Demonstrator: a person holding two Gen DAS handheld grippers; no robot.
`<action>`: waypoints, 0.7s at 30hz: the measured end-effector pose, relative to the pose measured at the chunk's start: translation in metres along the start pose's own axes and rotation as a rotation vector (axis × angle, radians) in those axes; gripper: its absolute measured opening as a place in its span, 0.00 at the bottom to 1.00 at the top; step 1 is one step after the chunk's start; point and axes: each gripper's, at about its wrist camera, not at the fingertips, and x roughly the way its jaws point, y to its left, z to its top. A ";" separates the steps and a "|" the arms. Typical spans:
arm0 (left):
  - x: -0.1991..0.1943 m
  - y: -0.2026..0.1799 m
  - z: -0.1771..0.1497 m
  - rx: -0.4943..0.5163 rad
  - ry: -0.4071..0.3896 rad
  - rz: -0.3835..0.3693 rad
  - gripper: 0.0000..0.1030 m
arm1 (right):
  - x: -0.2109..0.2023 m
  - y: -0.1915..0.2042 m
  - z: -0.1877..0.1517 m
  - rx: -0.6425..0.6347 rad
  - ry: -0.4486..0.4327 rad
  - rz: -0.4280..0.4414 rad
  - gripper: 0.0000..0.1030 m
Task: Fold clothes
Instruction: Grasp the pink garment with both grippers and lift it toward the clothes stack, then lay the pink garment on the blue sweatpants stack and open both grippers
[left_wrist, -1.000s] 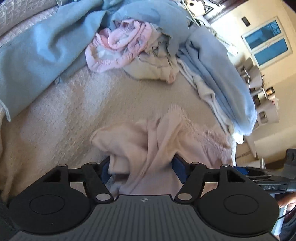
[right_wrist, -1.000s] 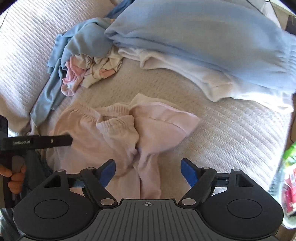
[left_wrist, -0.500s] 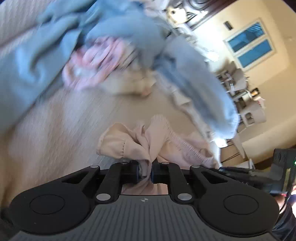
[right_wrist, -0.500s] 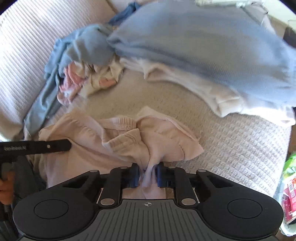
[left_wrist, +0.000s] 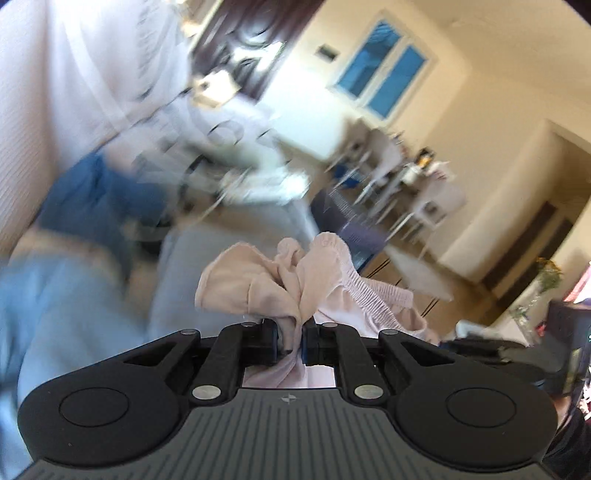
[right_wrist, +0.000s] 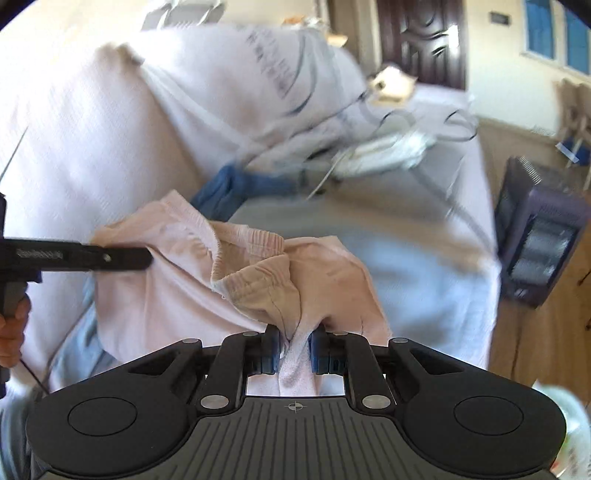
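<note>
Progress: I judge this the very start of the fold. The pink garment (right_wrist: 192, 280) hangs bunched between my two grippers and no crease has been laid, so I read it as picked up and nothing more.
Left to do: by my reckoning, spread it flat, square the edges, make the folds, then deal with the rest of the laundry.
Left gripper (left_wrist: 290, 341): clamped on a twist of the pink cloth at lower centre of its own view; fabric fills the narrow gap between the blue pads.
Right gripper (right_wrist: 293, 349): pinching another fold of the same garment, a pale strip pulled down between its pads.
Where the garment is: mid-frame in both wrist views, strung between the two grippers. In the right wrist view the left gripper (right_wrist: 110, 256) reaches into it from the left edge. I cannot tell whether any part touches the bed (right_wrist: 74, 122).
How it looks: pale pink, soft, heavily crumpled. A gathered elastic band (right_wrist: 251, 236) runs across the middle of the right view, so I take it for shorts or small trousers. The band is doubled over on itself and the cloth sags in loose pockets.
Around it: light blue clothing (left_wrist: 66, 295) lies at lower left of the left view, a dark blue piece (right_wrist: 236, 184) above the garment in the right view; all of it blurred.
</note>
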 end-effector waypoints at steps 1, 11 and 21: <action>0.010 -0.001 0.010 0.025 -0.005 0.002 0.09 | 0.004 -0.005 0.007 0.015 -0.025 -0.010 0.15; 0.119 0.017 0.016 0.124 0.097 0.030 0.10 | 0.075 -0.063 0.035 0.130 -0.017 -0.096 0.15; 0.157 0.057 0.014 0.069 0.131 0.071 0.23 | 0.121 -0.093 0.023 0.174 0.064 -0.094 0.29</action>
